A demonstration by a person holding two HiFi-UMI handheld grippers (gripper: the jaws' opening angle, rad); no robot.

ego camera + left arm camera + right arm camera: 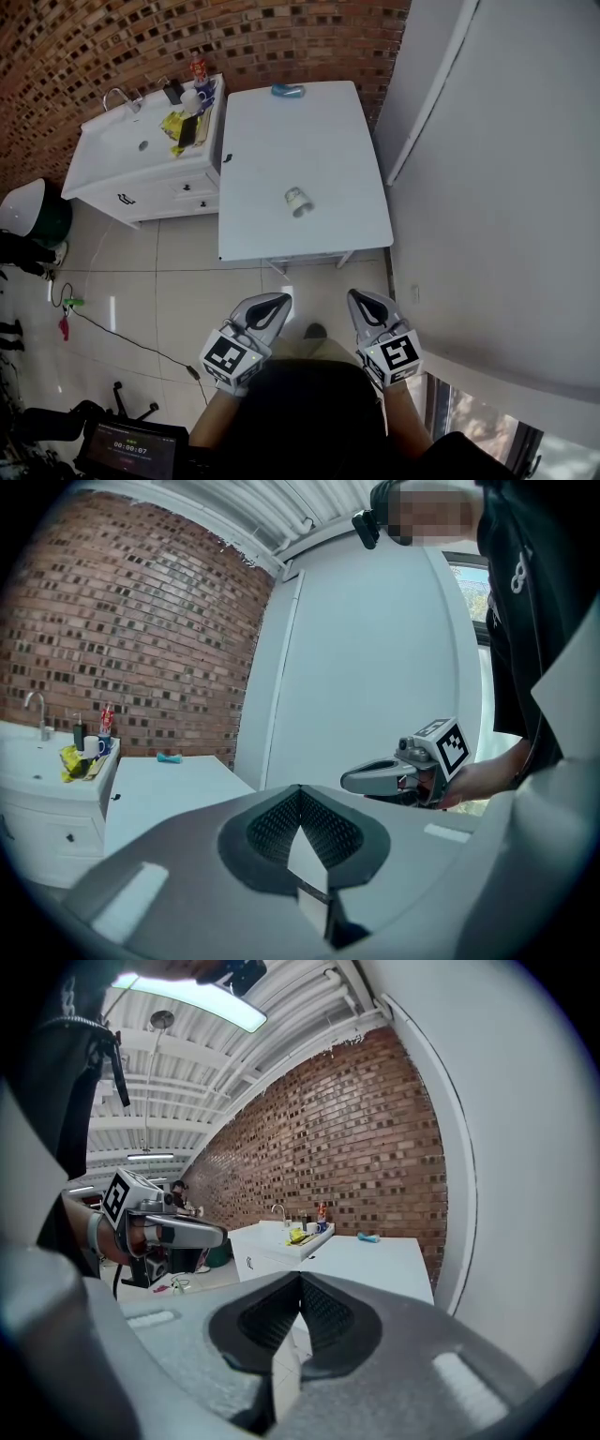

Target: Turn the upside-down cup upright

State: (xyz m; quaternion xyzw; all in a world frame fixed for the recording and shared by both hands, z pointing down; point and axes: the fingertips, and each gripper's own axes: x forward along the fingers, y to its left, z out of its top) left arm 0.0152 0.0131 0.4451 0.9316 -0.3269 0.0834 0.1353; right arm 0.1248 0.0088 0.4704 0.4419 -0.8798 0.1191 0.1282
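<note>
A small white cup (298, 201) with a pale green band sits near the front of the white table (328, 150); it is too small to tell how it stands. Both grippers hang close to my body, well short of the table. My left gripper (273, 304) is shut and holds nothing, and so is my right gripper (361, 301). In the left gripper view the jaws (300, 791) meet, with the table (169, 780) far ahead and the right gripper (370, 778) beside them. The right gripper view shows its closed jaws (300, 1279), the table (375, 1255) and the left gripper (216, 1235). Neither gripper view shows the cup.
A blue object (288, 90) lies at the table's far edge. Left of the table stands a white sink cabinet (141, 155) with bottles and yellow items (183, 127). A brick wall runs behind, a white wall (497, 187) to the right. Cables (112, 328) cross the tiled floor.
</note>
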